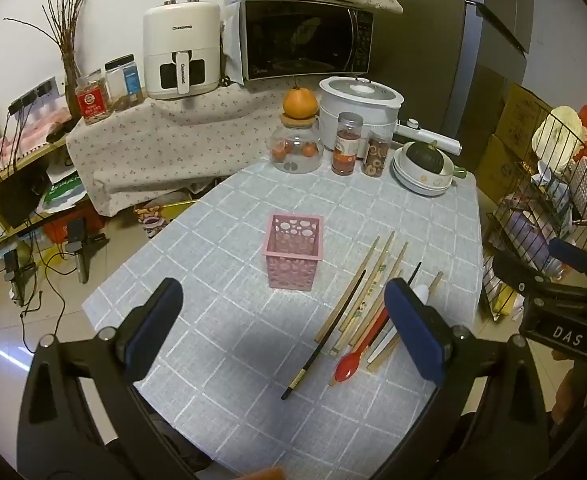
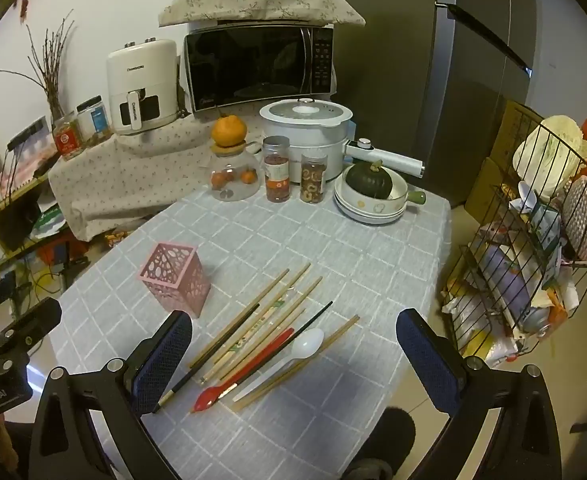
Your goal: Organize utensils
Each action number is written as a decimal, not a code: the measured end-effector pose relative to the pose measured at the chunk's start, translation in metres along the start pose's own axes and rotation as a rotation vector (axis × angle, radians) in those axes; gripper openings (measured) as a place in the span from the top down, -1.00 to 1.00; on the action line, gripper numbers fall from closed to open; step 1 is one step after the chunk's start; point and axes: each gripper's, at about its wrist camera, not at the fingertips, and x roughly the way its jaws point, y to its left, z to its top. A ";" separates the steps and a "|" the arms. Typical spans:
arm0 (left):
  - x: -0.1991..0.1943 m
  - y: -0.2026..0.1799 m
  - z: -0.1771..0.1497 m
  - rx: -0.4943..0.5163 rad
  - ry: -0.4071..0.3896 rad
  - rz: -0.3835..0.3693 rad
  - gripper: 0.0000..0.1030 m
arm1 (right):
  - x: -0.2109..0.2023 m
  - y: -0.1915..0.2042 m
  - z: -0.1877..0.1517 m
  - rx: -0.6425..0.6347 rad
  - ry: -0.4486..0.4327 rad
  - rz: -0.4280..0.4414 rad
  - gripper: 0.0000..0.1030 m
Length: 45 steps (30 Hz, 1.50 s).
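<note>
A pink perforated square holder [image 1: 293,250] [image 2: 175,276] stands empty in the middle of the table. To its right lies a loose pile of wooden chopsticks [image 1: 367,280] [image 2: 269,312], a black chopstick [image 1: 325,334] [image 2: 209,356], a red spoon [image 1: 351,362] [image 2: 229,384] and a white plastic spoon [image 2: 293,354]. My left gripper [image 1: 287,330] is open and empty above the table, near the holder and left of the pile. My right gripper [image 2: 293,360] is open and empty, hovering above the pile.
At the table's far end stand a glass jar with an orange on top [image 1: 295,140], two spice jars [image 1: 347,144], a white rice cooker [image 1: 357,112] and stacked bowls holding a green squash [image 1: 423,168]. A wire rack [image 2: 533,240] stands to the right of the table.
</note>
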 end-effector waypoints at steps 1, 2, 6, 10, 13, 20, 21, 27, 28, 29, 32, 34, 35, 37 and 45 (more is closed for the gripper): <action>0.000 0.000 0.000 0.002 0.000 0.000 -0.95 | 0.000 0.000 0.000 0.001 -0.001 0.000 -1.00; -0.001 0.001 0.000 0.004 0.000 0.000 -0.95 | 0.000 0.000 -0.001 0.001 -0.002 -0.001 -1.00; -0.001 0.000 -0.001 0.006 0.000 -0.003 -0.95 | 0.000 0.000 0.000 0.001 -0.003 0.000 -1.00; 0.001 -0.005 -0.002 0.007 -0.001 -0.002 -0.95 | 0.000 -0.001 0.000 0.001 -0.002 0.000 -1.00; 0.001 -0.007 -0.002 0.006 0.001 -0.001 -0.95 | 0.000 0.000 0.000 0.000 -0.002 0.000 -1.00; 0.003 -0.009 -0.002 0.006 0.000 0.001 -0.95 | 0.000 0.000 0.000 0.000 -0.003 -0.001 -1.00; 0.004 -0.009 -0.002 0.006 -0.001 0.001 -0.95 | 0.000 0.000 0.000 0.001 -0.003 0.000 -1.00; 0.003 -0.009 -0.001 0.007 -0.001 0.000 -0.95 | 0.000 0.000 0.000 0.000 -0.002 0.001 -1.00; 0.004 -0.009 -0.001 0.007 -0.002 0.000 -0.95 | 0.000 0.000 -0.001 0.000 -0.002 0.000 -1.00; 0.004 -0.010 -0.002 0.007 -0.001 0.000 -0.95 | 0.001 0.000 -0.001 0.000 -0.001 0.001 -1.00; 0.006 -0.012 -0.002 0.007 0.000 0.000 -0.95 | 0.001 0.001 -0.001 -0.002 0.002 0.002 -1.00; 0.008 -0.014 -0.002 0.007 0.001 -0.001 -0.95 | 0.002 0.001 -0.002 -0.002 0.004 0.002 -1.00; 0.003 -0.009 -0.002 0.008 -0.001 0.000 -0.95 | 0.002 0.001 -0.002 -0.001 0.004 0.003 -1.00; 0.004 -0.010 -0.002 0.008 -0.002 0.001 -0.95 | 0.002 0.001 -0.002 -0.001 0.003 0.004 -1.00; 0.003 -0.008 -0.002 0.007 -0.001 -0.001 -0.95 | 0.002 0.001 -0.001 -0.002 0.005 0.003 -1.00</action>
